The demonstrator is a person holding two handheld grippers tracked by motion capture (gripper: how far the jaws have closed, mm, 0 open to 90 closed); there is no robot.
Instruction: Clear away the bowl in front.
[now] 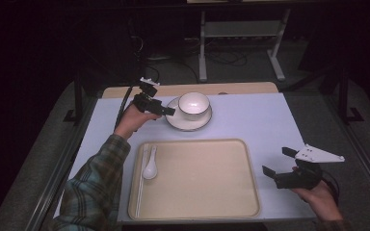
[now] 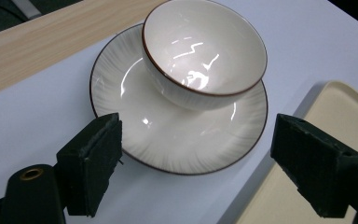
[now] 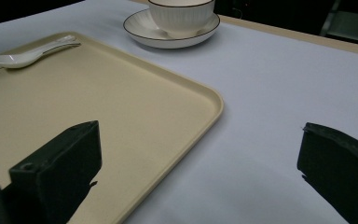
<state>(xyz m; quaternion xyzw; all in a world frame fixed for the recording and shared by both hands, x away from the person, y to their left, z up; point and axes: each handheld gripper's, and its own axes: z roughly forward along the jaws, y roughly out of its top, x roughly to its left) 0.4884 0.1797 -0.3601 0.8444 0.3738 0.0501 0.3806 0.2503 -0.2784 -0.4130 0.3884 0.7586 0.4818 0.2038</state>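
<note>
- My left gripper (image 1: 166,110) hangs at the near-left edge of the plate (image 1: 176,122), with its jaws spread wide and nothing between them.
- In the left gripper view, the same gripper (image 2: 196,168) frames the near rim of the plate (image 2: 168,140); one jaw overlaps the rim at the left, the other stands beside it at the right, over the tray (image 2: 335,116) corner. I cannot tell whether either jaw touches the plate.
- The bowl (image 1: 193,103) sits upright on the plate, set toward the plate's far side in the left gripper view (image 2: 205,51). Both are white with a dark rim line.
- Plate and bowl rest on the pale table cover (image 1: 260,120), just beyond the far edge of the tray (image 1: 207,192) and left of the table's middle.
- My right gripper (image 1: 279,161) is held above the table cover, just right of the tray's right edge and well apart from the plate. Its jaws are spread and empty.
- In the right gripper view, the right gripper (image 3: 198,172) straddles the tray (image 3: 121,121) corner: one jaw over the tray, the other over the table cover (image 3: 284,84).
- A white spoon (image 1: 150,166) lies in the tray near its left edge, beside a pair of pale chopsticks (image 1: 140,187) running along that edge.
- The right gripper view places the spoon (image 3: 23,55) at the tray's far left, with the plate (image 3: 144,32) and bowl (image 3: 182,16) beyond the tray.
</note>
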